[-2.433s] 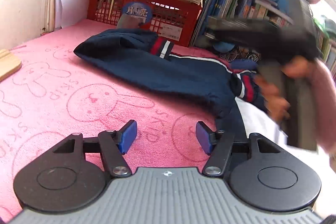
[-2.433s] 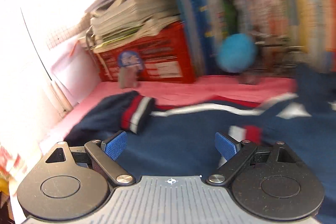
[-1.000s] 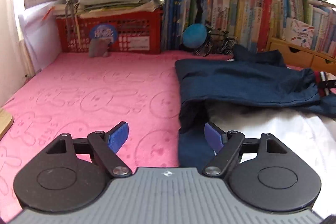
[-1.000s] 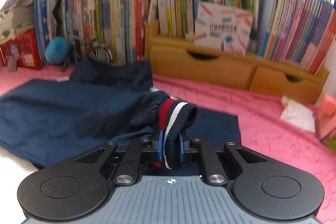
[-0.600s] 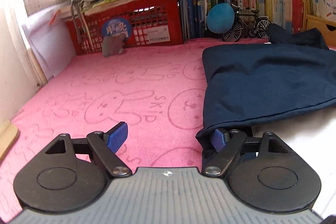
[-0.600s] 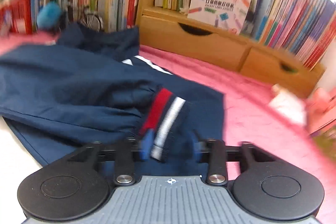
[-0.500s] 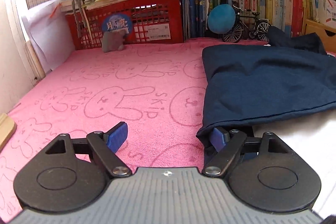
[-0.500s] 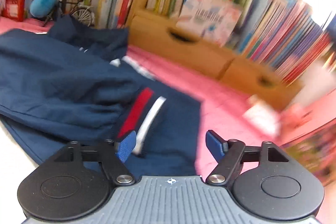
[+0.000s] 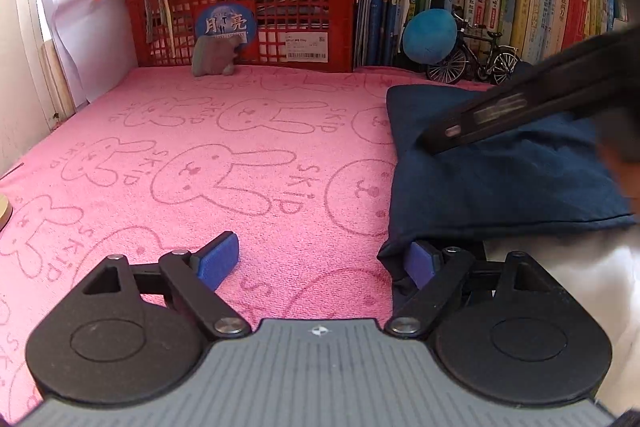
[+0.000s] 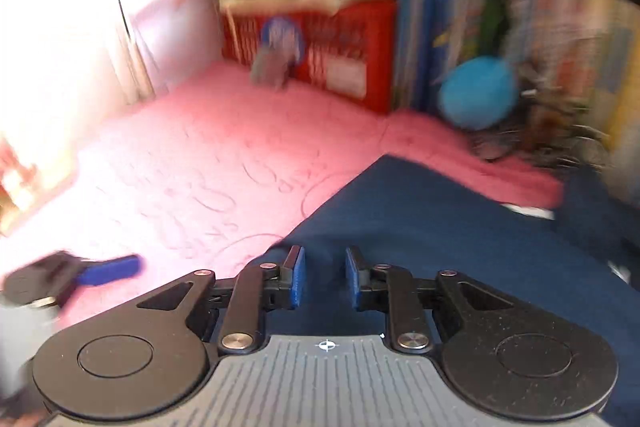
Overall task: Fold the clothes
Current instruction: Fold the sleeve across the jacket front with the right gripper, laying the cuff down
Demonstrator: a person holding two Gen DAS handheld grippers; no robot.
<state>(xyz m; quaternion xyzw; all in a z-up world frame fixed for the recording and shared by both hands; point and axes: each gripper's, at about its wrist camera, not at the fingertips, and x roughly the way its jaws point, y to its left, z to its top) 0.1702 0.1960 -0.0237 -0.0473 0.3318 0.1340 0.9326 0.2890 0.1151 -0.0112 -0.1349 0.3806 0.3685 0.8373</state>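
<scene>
Holding your left gripper (image 9: 318, 265) spread wide, you had its right pad tucked under the near corner of the navy garment (image 9: 500, 179), which lay folded on the pink bunny towel (image 9: 224, 163) at three o'clock. Your right gripper (image 10: 322, 281), blurred, hovered over that fabric, jaws partly apart, pinching nothing.

The right wrist view is motion-blurred, the books (image 10: 560, 27) unreadable. The garment (image 9: 500, 179) runs off the left view's right edge, hiding one left-gripper pad (image 9: 420, 263).
</scene>
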